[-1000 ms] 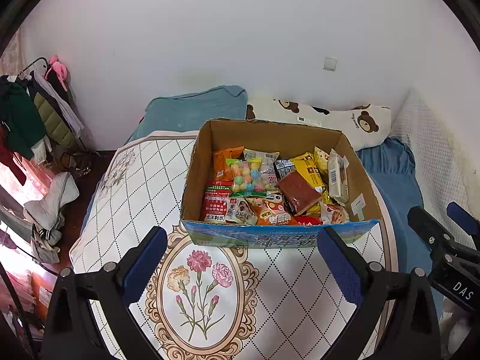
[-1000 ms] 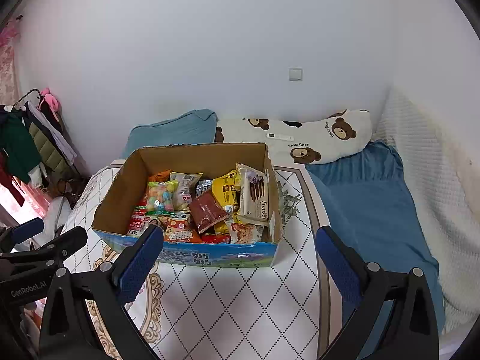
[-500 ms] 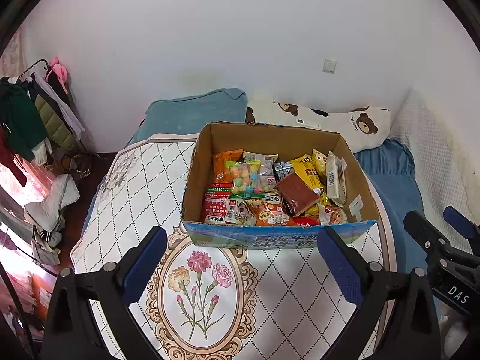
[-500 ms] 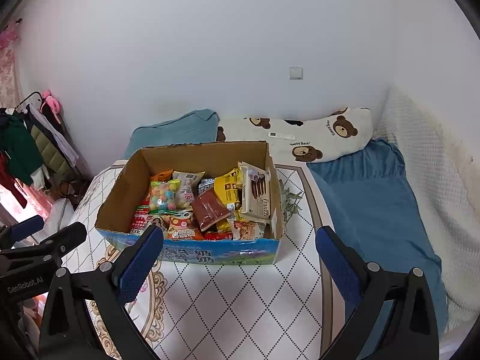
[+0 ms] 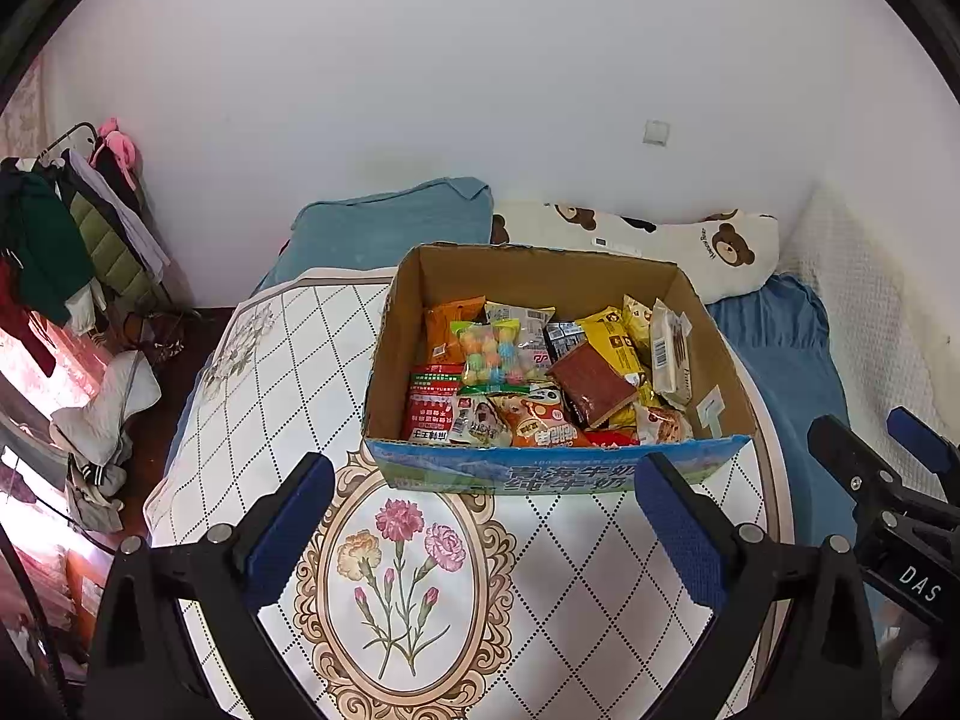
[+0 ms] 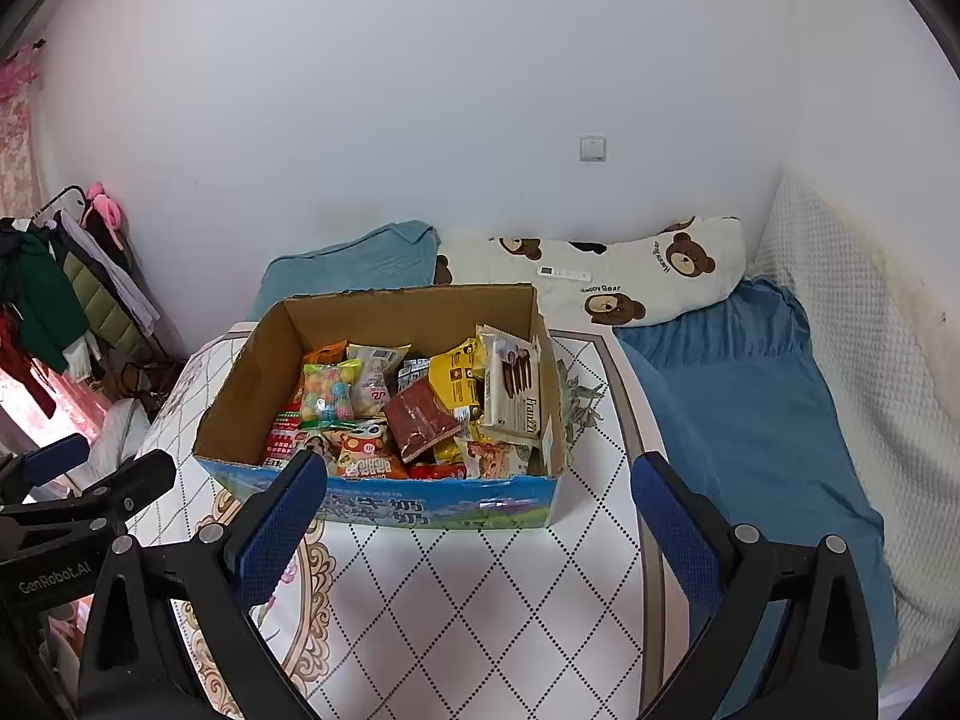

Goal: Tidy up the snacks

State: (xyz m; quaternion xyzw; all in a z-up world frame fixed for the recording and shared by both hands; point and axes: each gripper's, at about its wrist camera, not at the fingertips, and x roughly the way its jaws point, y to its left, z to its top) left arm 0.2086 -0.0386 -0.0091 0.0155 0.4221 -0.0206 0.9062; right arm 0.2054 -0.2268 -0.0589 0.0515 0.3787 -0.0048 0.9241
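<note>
On the patterned quilt point(image 5: 288, 372), left of centre, we hold the left gripper point(image 5: 480, 525) spread wide and empty; ahead sits the cardboard box point(image 5: 540, 468) packed with snacks point(image 5: 540, 372); our right gripper point(image 6: 477, 525) hovers equally wide, empty.

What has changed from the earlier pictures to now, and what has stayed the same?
Only small shifts: in both wrist views the cardboard box has slid slightly up the picture, and the right gripper has dropped slightly in the left view. Nothing was gripped or released. Both the left gripper and the right one stay open and empty above the patterned cover. The snacks lie in the box as before.
</note>
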